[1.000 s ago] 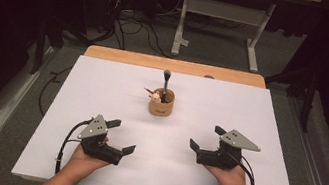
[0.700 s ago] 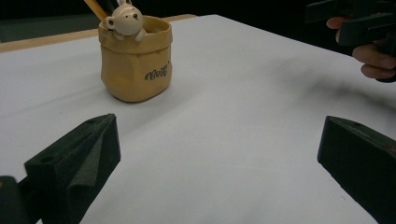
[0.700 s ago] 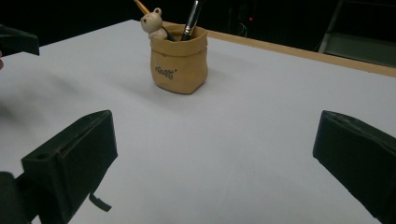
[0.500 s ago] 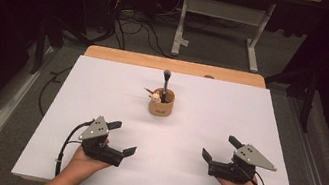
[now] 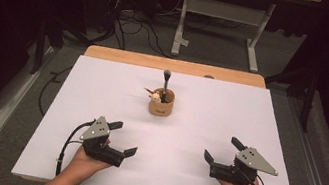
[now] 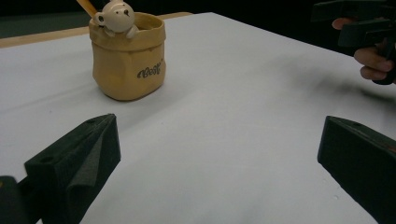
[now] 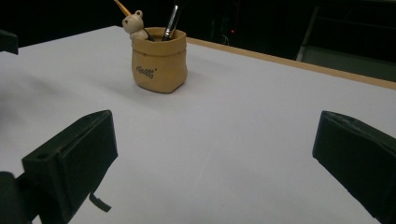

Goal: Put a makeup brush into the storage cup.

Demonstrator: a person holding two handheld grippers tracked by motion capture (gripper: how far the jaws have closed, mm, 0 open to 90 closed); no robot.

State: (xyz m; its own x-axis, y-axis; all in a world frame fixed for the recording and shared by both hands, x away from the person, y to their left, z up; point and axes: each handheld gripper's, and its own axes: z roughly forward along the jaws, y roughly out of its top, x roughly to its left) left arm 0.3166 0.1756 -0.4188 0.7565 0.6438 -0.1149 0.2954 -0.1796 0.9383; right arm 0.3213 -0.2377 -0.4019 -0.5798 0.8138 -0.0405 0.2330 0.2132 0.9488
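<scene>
A white sheet covers the tabletop (image 5: 101, 92), leaving a wooden strip along the far edge. The tan pot (image 5: 161, 103) stands near that edge, mid-width. The left hand-held gripper (image 5: 122, 138) and right hand-held gripper (image 5: 222, 149) rest released near the front edge. Cables (image 5: 133, 26) lie on the grey floor beyond.

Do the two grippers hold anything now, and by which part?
Nothing is held. The left gripper and the right gripper both stand open on the table, apart from the cup.
</scene>
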